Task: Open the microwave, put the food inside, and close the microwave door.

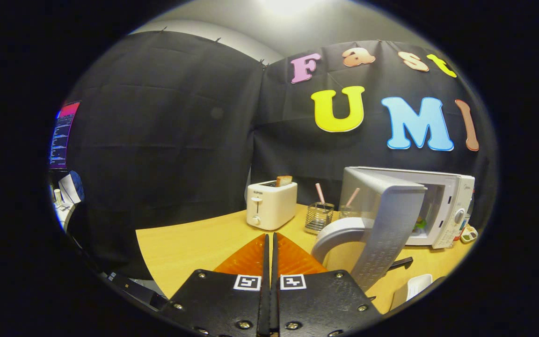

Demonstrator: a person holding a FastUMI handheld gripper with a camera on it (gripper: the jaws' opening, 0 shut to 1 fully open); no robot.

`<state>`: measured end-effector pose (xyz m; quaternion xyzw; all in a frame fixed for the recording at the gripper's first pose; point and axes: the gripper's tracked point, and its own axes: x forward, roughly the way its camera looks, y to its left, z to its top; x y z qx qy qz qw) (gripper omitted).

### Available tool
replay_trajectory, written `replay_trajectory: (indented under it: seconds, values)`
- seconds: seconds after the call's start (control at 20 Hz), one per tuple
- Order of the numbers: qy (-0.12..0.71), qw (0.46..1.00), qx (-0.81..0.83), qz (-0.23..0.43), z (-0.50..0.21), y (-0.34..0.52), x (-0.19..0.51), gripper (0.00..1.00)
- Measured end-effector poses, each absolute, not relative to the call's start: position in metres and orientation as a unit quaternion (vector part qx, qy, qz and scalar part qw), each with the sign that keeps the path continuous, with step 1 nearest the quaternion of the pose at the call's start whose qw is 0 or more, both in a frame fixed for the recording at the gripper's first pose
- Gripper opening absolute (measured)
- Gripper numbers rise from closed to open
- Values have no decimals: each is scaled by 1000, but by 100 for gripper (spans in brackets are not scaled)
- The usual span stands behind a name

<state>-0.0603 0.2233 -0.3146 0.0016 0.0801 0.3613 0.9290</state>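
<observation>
The gripper (270, 243) has its fingers pressed together with nothing between them, hovering over the wooden table (190, 243). The microwave (438, 206) sits beyond and to the right of the fingers, against the black cloth wall, and its door (386, 224) is swung wide open toward the camera, with the curved handle (337, 234) sticking out just right of the fingertips. There's something greenish inside the microwave (420, 223), probably the food, but it's too small to tell. Straight ahead is a white toaster (271, 204) with a slice of bread (284, 180) poking out, and next to it a wire holder (319, 216) with a striped straw (320, 193).
</observation>
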Motion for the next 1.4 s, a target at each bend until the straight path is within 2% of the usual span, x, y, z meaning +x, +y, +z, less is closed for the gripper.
replay_trajectory:
  seconds: [0.7, 1.4]
  values:
    - [110, 972, 1, 206, -343, 92, 56, 1]
    - [136, 987, 7, 80, -367, -9, 176, 1]
